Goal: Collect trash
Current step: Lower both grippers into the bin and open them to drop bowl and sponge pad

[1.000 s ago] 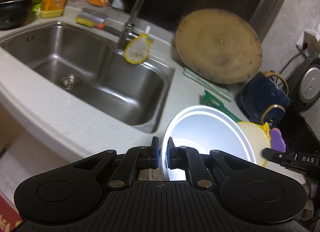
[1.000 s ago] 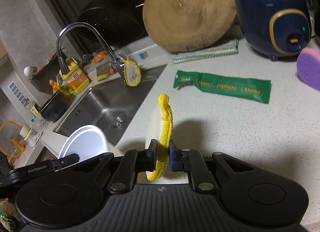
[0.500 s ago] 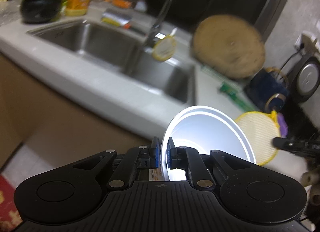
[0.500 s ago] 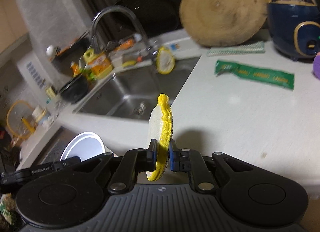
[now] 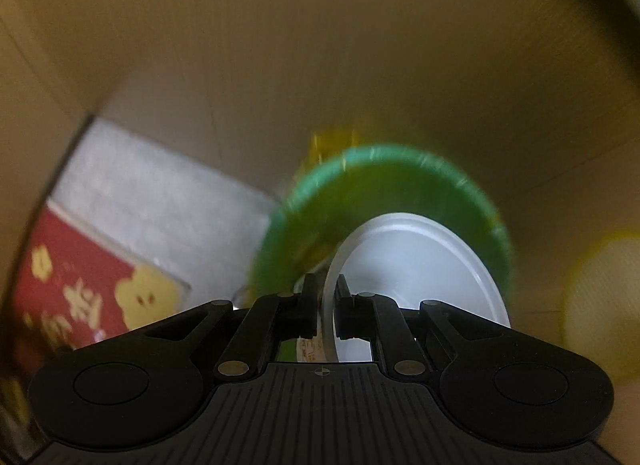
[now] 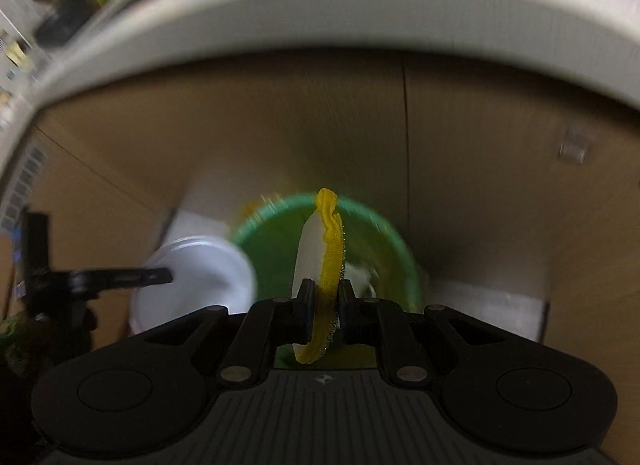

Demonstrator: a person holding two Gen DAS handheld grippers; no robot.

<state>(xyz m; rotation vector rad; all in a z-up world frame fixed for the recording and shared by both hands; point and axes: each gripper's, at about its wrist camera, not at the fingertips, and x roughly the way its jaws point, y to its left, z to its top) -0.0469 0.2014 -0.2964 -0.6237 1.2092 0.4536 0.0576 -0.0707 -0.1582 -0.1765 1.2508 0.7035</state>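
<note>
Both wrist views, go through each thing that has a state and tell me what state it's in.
Left gripper: shut on the bowl's rim.
White plastic bowl: held on edge, near the bin.
Right gripper: shut on the scrubber.
Round yellow scrubber pad: held upright, edge-on.
Green trash bin: open-topped, some trash inside.

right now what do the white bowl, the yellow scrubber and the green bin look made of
White bowl: thin plastic, semi-matte; its rim looks translucent at the left gripper. Yellow scrubber: white foam faced with yellow mesh, glinting threads, probably synthetic. Green bin: likely smooth plastic, too blurred to confirm.
</note>
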